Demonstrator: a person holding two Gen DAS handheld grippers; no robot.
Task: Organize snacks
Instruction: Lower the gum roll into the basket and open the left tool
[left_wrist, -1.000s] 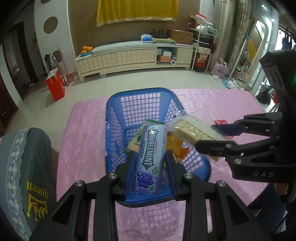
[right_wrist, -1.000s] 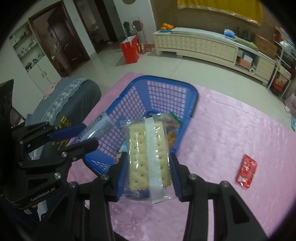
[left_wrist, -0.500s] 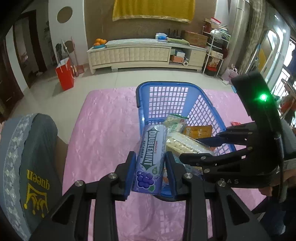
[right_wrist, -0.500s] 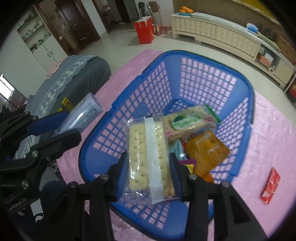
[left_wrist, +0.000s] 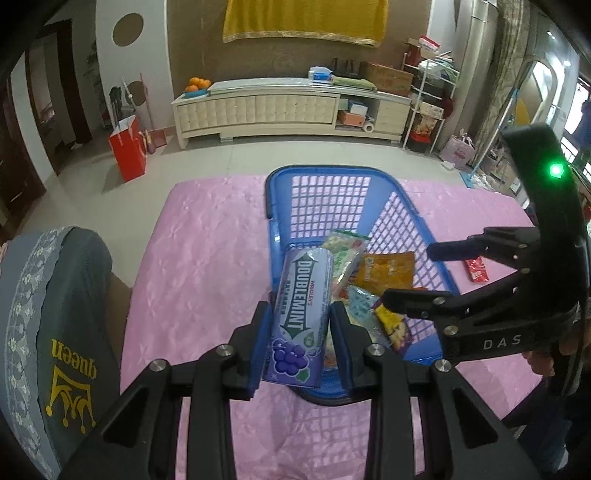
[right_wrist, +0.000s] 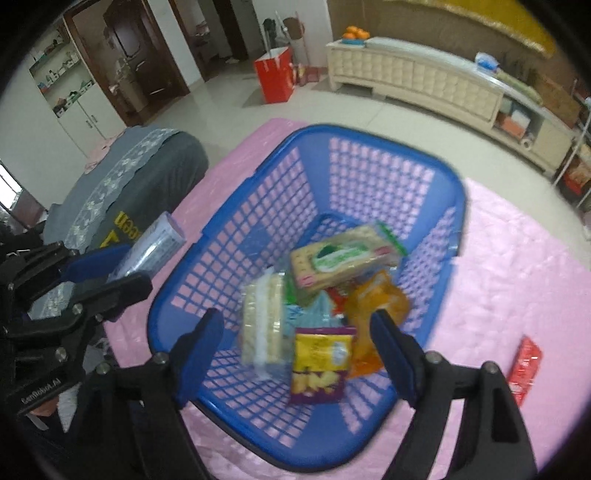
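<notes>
Right hand-held gripper (right_wrist: 295, 341) jaws are opening w/ the cracker pack (right_wrist: 263, 328) loose between them, dropping into the blue basket (right_wrist: 236, 225); left hand-held gripper (left_wrist: 300, 328), clamped on the gum pack (left_wrist: 301, 314), should move over the basket's middle before letting go.

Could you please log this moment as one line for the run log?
left gripper: shut on gum pack | right gripper: opening, cracker pack dropping into basket

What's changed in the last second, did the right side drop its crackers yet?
Yes. The right gripper moved over the basket and its jaws are opening; the cracker pack has left the pads and is dropping, blurred, among the snacks inside. The left gripper shifted toward the basket's left side. Unchanged: left still clamps the gum pack; the red packet lies on the cloth.
</notes>
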